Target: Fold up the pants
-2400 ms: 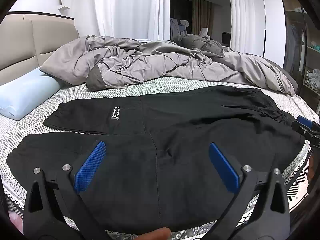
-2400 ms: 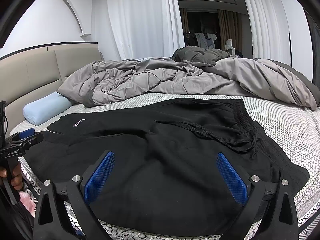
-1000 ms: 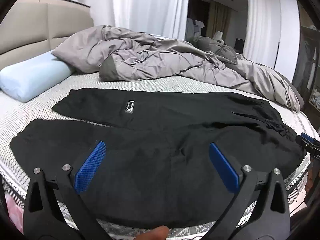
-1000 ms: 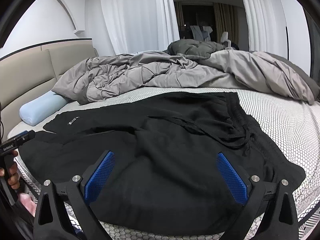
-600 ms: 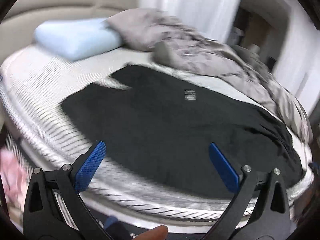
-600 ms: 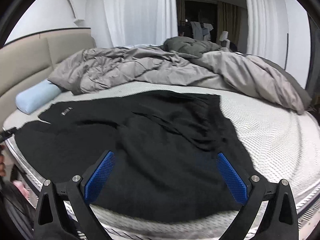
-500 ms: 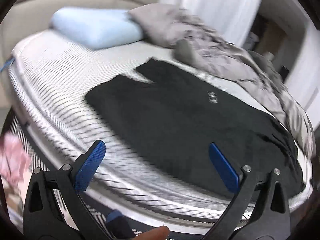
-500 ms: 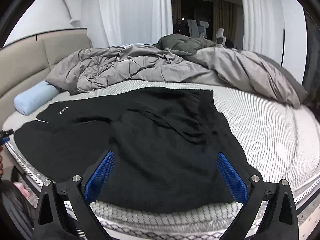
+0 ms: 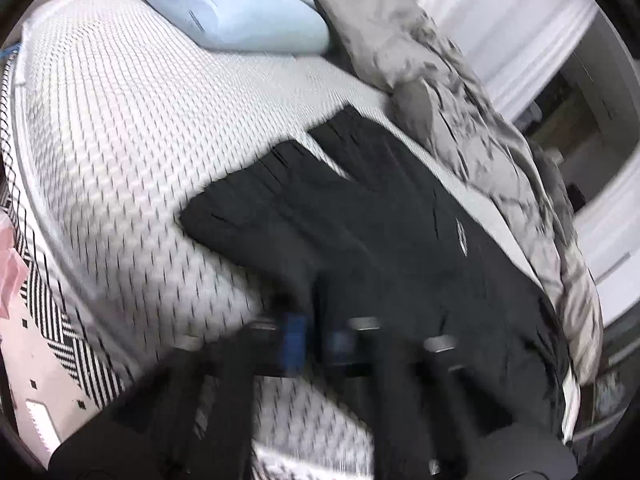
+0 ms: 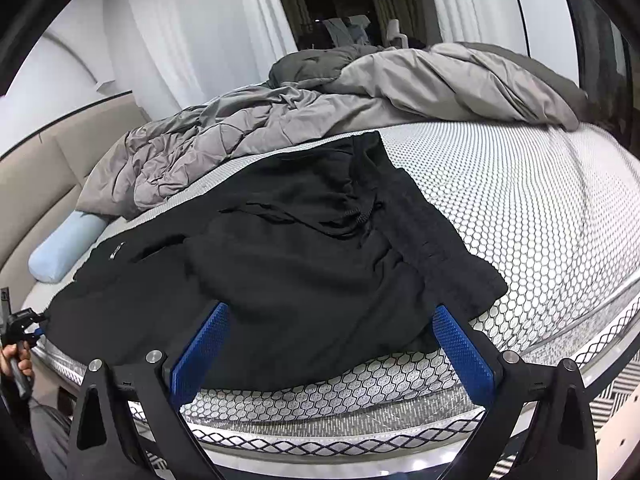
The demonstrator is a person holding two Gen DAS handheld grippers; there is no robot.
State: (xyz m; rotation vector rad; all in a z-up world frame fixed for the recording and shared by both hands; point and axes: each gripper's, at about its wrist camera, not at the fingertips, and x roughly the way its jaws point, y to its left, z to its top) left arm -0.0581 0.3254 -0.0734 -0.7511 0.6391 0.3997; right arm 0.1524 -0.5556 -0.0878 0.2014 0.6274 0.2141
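Note:
Black pants (image 9: 380, 220) lie spread flat on the bed, leg ends toward the pillow, waistband and drawstring (image 10: 352, 216) toward the foot. The left wrist view is blurred. In it my left gripper (image 9: 316, 340) is at the near edge of the nearer leg, jaws closing, blue pads almost together with dark cloth between them. The right wrist view shows the left gripper (image 10: 24, 320) at that leg's end, held by a hand (image 10: 16, 364). My right gripper (image 10: 330, 312) stands open over the pants (image 10: 300, 260) by the near waist corner, apart from the cloth.
A white honeycomb-patterned mattress (image 10: 540, 200) carries the pants. A crumpled grey duvet (image 10: 360, 92) fills the far side, and a pale blue pillow (image 9: 240, 4) lies by the beige headboard. A black-and-white striped rug (image 9: 60, 320) covers the floor beside the bed.
My left gripper swung to the leg end, dropped, rolled, and its jaws came together. My right gripper shifted toward the waistband and rolled a little, still open.

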